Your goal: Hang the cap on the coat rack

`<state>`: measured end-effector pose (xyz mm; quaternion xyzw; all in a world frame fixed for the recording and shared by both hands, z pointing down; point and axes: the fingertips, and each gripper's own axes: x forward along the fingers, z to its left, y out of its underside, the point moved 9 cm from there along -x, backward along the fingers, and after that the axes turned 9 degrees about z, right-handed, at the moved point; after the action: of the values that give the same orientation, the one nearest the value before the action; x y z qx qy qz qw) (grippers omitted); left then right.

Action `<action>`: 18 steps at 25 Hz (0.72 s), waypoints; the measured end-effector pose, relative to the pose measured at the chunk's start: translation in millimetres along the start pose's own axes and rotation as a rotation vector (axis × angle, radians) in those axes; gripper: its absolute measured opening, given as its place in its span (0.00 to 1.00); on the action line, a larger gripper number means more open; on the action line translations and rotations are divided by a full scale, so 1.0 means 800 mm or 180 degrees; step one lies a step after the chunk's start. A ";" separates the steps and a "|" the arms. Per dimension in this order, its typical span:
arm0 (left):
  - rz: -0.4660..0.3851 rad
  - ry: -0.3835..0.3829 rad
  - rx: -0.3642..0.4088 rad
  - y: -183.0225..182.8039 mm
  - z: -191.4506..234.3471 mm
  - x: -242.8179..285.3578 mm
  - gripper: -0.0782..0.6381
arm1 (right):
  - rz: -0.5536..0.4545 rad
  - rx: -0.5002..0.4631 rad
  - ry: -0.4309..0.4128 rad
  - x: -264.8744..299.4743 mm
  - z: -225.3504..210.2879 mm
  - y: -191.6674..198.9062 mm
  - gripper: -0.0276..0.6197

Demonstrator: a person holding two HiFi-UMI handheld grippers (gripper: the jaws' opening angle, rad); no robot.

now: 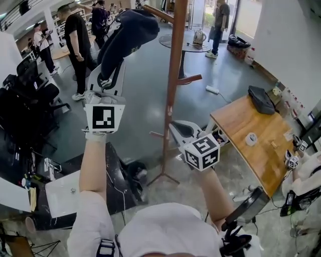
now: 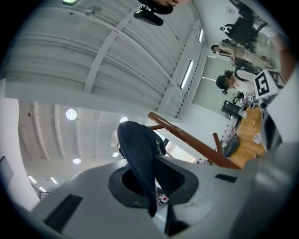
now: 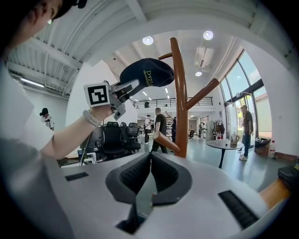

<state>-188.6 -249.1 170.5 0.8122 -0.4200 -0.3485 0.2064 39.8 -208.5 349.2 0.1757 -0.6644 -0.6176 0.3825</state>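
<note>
Only one cap [image 1: 133, 27] (one coat rack [image 1: 174, 75])

place: open office | signs: office chairs [image 1: 30, 95]; wooden desk [image 1: 241, 120]; tall windows [image 3: 243, 84]

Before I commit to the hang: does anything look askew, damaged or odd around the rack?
Nothing stands out. The coat rack stands upright; the cap is clamped in the left gripper near the top peg, not yet hung. The right gripper is shut and empty.
</note>
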 end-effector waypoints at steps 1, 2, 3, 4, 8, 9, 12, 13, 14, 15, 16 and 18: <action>-0.0003 -0.0028 0.0023 0.000 0.001 0.002 0.15 | 0.0000 0.0002 0.0008 -0.001 -0.001 0.001 0.08; -0.0015 -0.0064 0.0048 0.002 0.003 0.004 0.15 | -0.0004 0.0004 0.0014 -0.002 -0.002 0.001 0.08; -0.0026 -0.0103 0.0085 0.005 0.004 0.007 0.15 | -0.0009 0.0006 0.0018 -0.003 -0.003 0.001 0.08; -0.0014 -0.0138 0.0138 0.007 0.005 0.010 0.15 | -0.0015 0.0008 0.0022 -0.003 -0.003 0.001 0.08; 0.0154 -0.0181 0.0328 0.003 0.010 0.019 0.15 | -0.0023 0.0005 0.0026 -0.004 -0.004 -0.001 0.08; 0.0164 -0.0192 0.0342 0.002 0.011 0.020 0.15 | -0.0025 0.0007 0.0023 -0.004 -0.005 0.000 0.08; 0.0182 -0.0235 0.0381 -0.002 0.017 0.024 0.15 | -0.0031 0.0010 0.0019 -0.005 -0.004 0.003 0.08; 0.0202 -0.0254 0.0400 -0.003 0.021 0.027 0.15 | -0.0032 0.0010 0.0019 -0.005 -0.004 0.003 0.08; 0.0226 -0.0279 0.0410 -0.004 0.025 0.030 0.15 | -0.0032 0.0010 0.0022 -0.006 -0.004 0.003 0.08; 0.0244 -0.0311 0.0400 -0.004 0.029 0.033 0.15 | -0.0029 0.0012 0.0025 -0.006 -0.005 0.003 0.08; 0.0246 -0.0350 0.0366 -0.003 0.035 0.035 0.15 | -0.0027 0.0014 0.0029 -0.007 -0.006 0.003 0.08; 0.0205 -0.0427 0.0246 -0.003 0.045 0.039 0.15 | -0.0028 0.0021 0.0040 -0.008 -0.010 0.003 0.08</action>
<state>-201.5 -275.1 132.4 0.7804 -0.4718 -0.3789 0.1574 50.6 -209.2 349.5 0.1837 -0.6631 -0.6161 0.3834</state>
